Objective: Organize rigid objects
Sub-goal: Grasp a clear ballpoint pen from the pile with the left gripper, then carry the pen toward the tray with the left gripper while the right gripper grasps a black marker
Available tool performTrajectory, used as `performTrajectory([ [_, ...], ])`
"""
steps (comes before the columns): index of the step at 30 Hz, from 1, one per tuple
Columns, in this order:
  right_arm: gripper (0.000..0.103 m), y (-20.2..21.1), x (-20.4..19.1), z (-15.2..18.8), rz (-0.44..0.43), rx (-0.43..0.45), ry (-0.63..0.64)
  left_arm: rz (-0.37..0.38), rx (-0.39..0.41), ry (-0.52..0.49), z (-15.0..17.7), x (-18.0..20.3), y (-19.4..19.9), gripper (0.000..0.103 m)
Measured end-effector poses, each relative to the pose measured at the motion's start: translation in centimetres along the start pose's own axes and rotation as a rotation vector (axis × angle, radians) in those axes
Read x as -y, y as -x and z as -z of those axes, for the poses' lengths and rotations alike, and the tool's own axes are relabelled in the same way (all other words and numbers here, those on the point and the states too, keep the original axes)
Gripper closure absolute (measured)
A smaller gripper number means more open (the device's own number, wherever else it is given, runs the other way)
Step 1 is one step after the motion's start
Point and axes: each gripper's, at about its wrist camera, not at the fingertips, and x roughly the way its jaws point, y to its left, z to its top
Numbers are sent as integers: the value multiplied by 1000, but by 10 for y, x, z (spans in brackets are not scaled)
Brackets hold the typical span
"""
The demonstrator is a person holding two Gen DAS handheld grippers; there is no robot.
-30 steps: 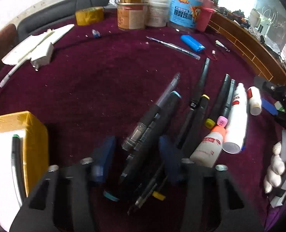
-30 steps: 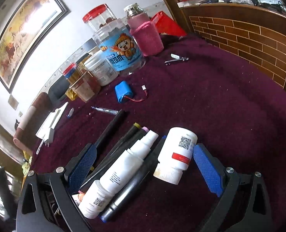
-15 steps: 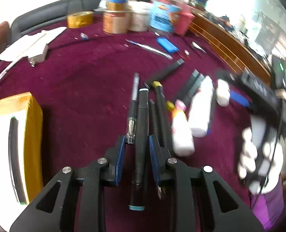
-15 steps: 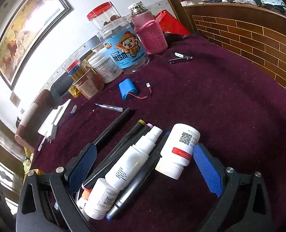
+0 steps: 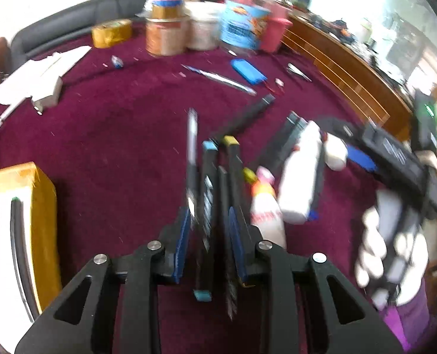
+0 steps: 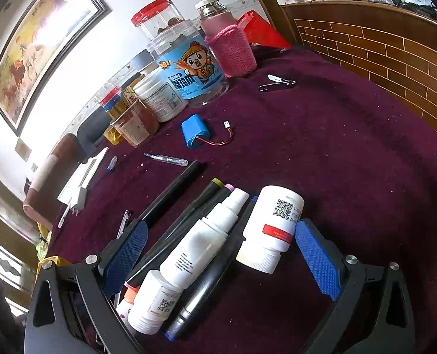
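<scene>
Left wrist view close above maroon tablecloth (image 5: 115,135), facing jars at 12 o'clock, right wrist view lower, shared bottles (image 6: 202,244) and jars (image 6: 188,70)

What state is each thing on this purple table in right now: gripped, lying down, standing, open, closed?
Left gripper: shut on black markers, lifted off the cloth.
Right gripper: open, straddling bottles.
Spray bottle: lying down, capped.
Pill bottle: lying down, capped.
Blue-label jar: standing upright.
Blue battery pack: lying flat, wire loose.

Maroon tablecloth (image 6: 336,162), blue battery pack (image 6: 194,134)
</scene>
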Motion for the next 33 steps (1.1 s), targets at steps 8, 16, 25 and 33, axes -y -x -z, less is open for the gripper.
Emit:
performTrajectory([
  [8, 5, -1, -1, 0, 5, -2, 4, -86, 2, -23, -26, -14, -43, 79],
  [16, 5, -3, -1, 1, -5, -14, 3, -167, -11, -163, -24, 14, -57, 79],
  [25, 5, -5, 0, 0, 1, -23, 4, -161, -22, -156, -24, 5, -56, 95],
  [33, 5, -10, 1, 1, 4, -48, -2, -215, -12, -152, 18, -2, -28, 95],
])
